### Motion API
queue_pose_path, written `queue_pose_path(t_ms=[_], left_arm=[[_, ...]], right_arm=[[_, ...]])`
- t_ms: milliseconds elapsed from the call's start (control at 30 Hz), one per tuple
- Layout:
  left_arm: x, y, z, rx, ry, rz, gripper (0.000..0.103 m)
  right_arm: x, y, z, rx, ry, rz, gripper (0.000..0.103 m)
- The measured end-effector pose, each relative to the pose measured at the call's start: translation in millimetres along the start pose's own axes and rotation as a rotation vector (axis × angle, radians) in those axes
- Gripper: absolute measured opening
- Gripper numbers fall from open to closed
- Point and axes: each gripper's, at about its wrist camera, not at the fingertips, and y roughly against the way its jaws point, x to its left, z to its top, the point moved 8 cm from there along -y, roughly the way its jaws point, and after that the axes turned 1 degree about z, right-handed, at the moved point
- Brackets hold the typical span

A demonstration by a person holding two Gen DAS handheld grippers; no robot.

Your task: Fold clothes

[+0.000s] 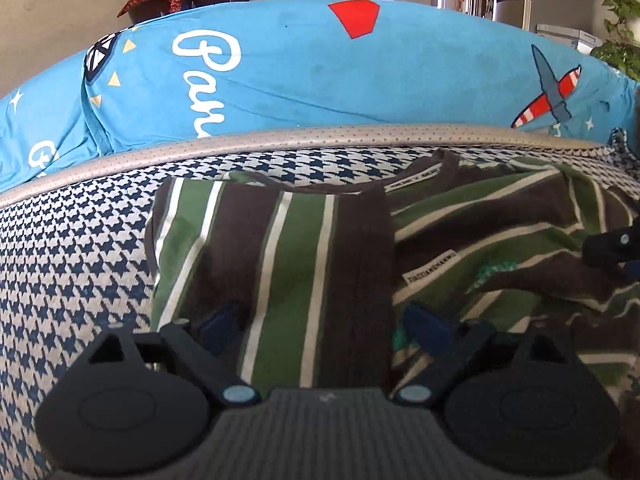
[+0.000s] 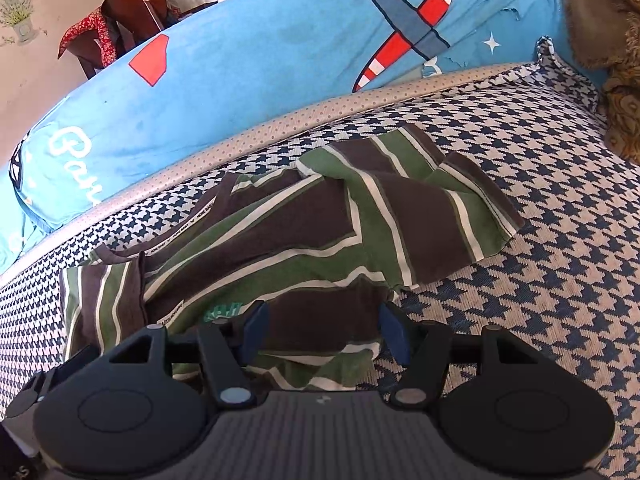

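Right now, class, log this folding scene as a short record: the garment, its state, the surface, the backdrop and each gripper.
garment: striped shirt, brown, green and white
state: left side folded over in a flat panel; right side rumpled, sleeve spread out
surface: houndstooth cover, blue and white
backdrop: blue cushion with a plane print
left gripper: open, over the folded panel
right gripper: open, over the shirt's near edge

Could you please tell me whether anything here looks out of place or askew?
Yes: the striped shirt is only half tidy. Its left side lies folded flat, but the right side is rumpled, one sleeve splayed across the houndstooth cover.
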Motion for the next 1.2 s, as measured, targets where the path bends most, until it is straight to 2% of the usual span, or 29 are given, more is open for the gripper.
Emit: queue_pose_path(t_ms=[67, 333, 800, 967, 1033, 1067, 1200], left_arm=[[0, 1, 0, -0.002, -0.006, 0.004, 0.092], [8, 9, 0, -0.026, -0.004, 0.001, 0.061], [10, 21, -6, -0.049, -0.043, 0.05, 0.039], [18, 24, -4, -0.054, -0.03, 0.095, 0.03], [20, 27, -4, -0.061, -0.029, 0.108, 0.019], [21, 28, -4, -0.065, -0.027, 0.116, 0.017], [31, 33, -3, -0.078, -0.008, 0.148, 0.016]], right_arm=[[0, -1, 0, -0.001, 0.003, -0.005, 0.061], [3, -3, -1, -0.004, 0.01, -0.009, 0.061], [5, -3, 2, -0.017, 0.011, -0.008, 0.061], [5, -3, 3, -0.017, 0.008, -0.01, 0.061], [5, -4, 3, -0.016, 0.008, -0.012, 0.061], [5, -4, 3, -0.016, 0.008, -0.013, 0.061], [8, -4, 3, -0.019, 0.016, -0.009, 0.061]])
